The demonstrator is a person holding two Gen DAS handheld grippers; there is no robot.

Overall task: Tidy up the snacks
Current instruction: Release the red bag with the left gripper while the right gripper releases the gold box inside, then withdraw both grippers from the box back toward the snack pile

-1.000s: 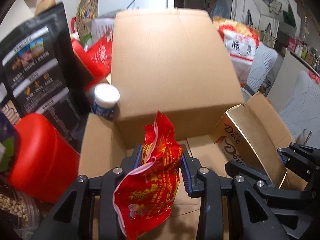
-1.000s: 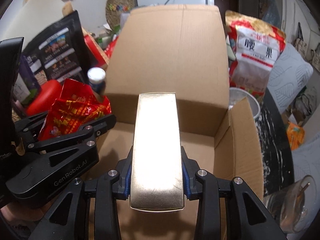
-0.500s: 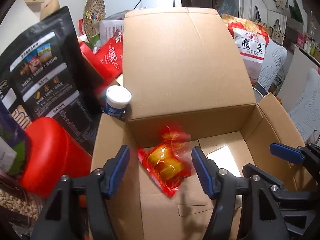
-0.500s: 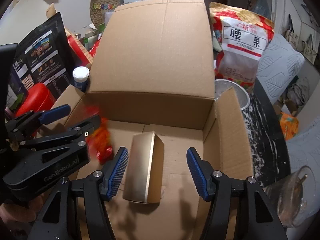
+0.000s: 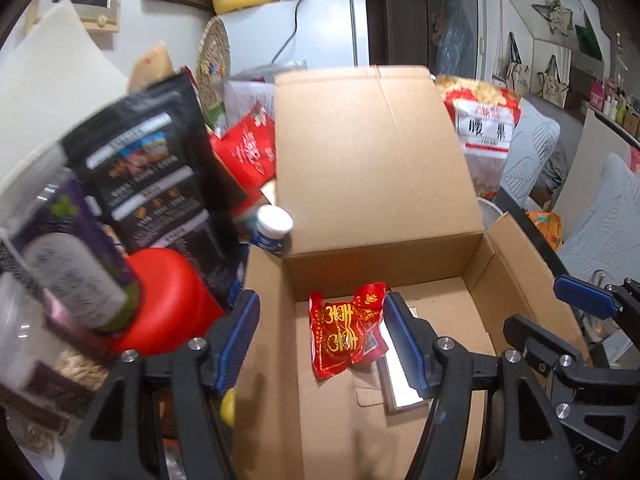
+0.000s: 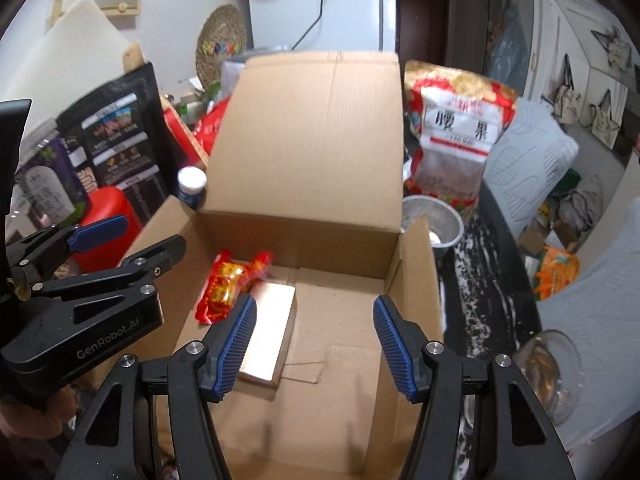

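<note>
Both the left gripper [image 5: 320,338] and right gripper [image 6: 314,340] gape empty above the cardboard box [image 6: 416,280], so remaining snacks like the black pouch [image 5: 152,176] lie nearer the left.

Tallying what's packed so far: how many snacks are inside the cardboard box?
2: a red packet on the cardboard box floor at left, and a gold box lying beside it. The near end of the floor is hidden.

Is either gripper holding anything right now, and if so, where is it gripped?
Nothing is held. The left gripper and right gripper are both open; the red packet and gold box lie in the cardboard box.
</note>
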